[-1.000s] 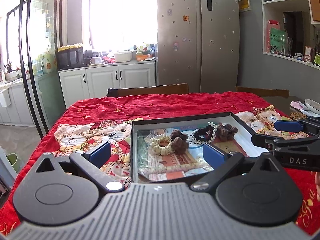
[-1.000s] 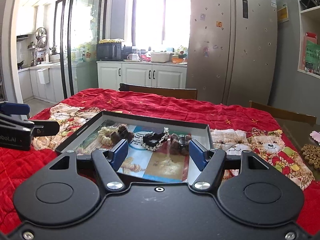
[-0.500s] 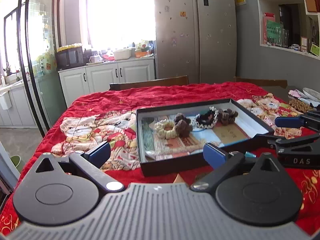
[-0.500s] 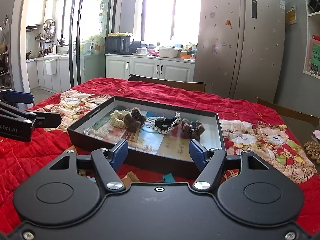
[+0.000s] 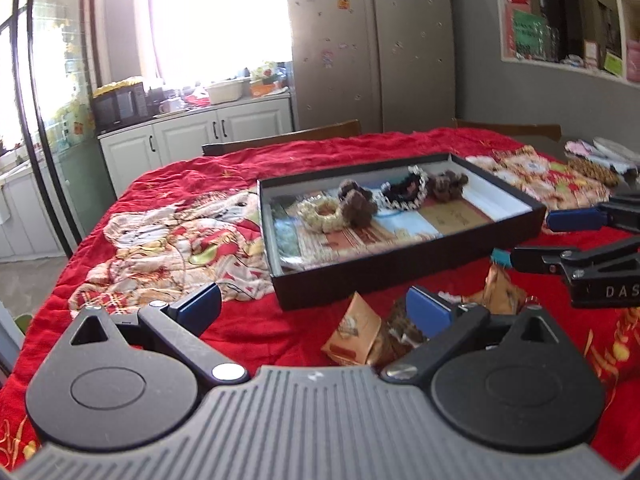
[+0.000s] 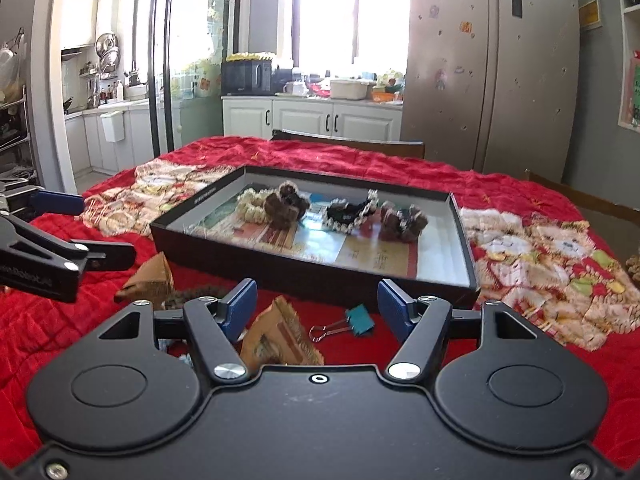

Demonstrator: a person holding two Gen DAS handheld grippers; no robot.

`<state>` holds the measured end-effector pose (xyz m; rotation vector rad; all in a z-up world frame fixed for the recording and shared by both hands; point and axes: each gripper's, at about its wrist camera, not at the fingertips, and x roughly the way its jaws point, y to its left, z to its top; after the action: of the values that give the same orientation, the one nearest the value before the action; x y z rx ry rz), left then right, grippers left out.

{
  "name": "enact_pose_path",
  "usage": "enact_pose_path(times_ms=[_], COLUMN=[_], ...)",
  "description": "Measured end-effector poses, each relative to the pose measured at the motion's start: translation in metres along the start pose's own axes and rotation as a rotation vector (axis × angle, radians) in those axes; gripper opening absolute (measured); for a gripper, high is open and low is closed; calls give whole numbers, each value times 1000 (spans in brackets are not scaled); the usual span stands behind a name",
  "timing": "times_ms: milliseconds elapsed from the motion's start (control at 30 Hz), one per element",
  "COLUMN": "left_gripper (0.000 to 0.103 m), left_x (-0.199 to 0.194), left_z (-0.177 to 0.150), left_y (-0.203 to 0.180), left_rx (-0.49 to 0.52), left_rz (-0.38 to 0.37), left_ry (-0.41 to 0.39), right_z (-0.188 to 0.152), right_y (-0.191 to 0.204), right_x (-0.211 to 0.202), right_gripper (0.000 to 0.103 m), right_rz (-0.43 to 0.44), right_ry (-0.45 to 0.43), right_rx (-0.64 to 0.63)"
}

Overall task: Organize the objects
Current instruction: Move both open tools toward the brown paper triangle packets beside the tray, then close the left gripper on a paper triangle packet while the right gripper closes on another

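A black shallow box (image 5: 400, 276) (image 6: 312, 280) lies on the red tablecloth and holds several scrunchies: cream (image 5: 324, 213) (image 6: 250, 206), brown (image 5: 356, 202) (image 6: 286, 204), black with white trim (image 5: 404, 190) (image 6: 352, 212) and dark brown (image 5: 448, 182) (image 6: 404, 220). In front of the box lie brown snack packets (image 5: 352, 332) (image 6: 278, 340), another packet (image 6: 148, 278) and a teal binder clip (image 6: 358, 320). My left gripper (image 5: 316, 308) is open and empty above the packets. My right gripper (image 6: 318, 308) is open and empty just before the clip.
The table has a red cloth (image 5: 192, 208) with cartoon prints. A wooden chair back (image 5: 280, 140) stands at the far edge. A beaded mat (image 5: 592, 170) and cloths lie at the far right. Kitchen cabinets and a fridge stand behind.
Both grippers have pulled back from over the box toward the near side of the table. The packets and binder clip in front of the box have come into view.
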<state>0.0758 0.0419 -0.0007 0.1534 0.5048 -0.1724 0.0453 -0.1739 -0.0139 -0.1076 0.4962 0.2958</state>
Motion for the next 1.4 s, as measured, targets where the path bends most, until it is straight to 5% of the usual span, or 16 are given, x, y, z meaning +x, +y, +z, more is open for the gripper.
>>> enact_pose_path(times_ms=[300, 633, 1100, 1400], left_gripper=[102, 96, 85, 63], left_x=[19, 36, 52, 60], left_z=[-13, -21, -22, -22], left_y=[-6, 1, 11, 15], left_rx=[45, -4, -85, -139], left_rz=[-40, -99, -161, -204], left_ry=[7, 42, 82, 114], right_z=[-11, -18, -22, -24], right_y=[12, 12, 6, 5], right_x=[8, 34, 42, 41], right_gripper=[64, 49, 45, 33], right_rz=[17, 82, 131, 146], right_ry=[14, 82, 117, 114], right_rx=[-58, -31, 10, 30])
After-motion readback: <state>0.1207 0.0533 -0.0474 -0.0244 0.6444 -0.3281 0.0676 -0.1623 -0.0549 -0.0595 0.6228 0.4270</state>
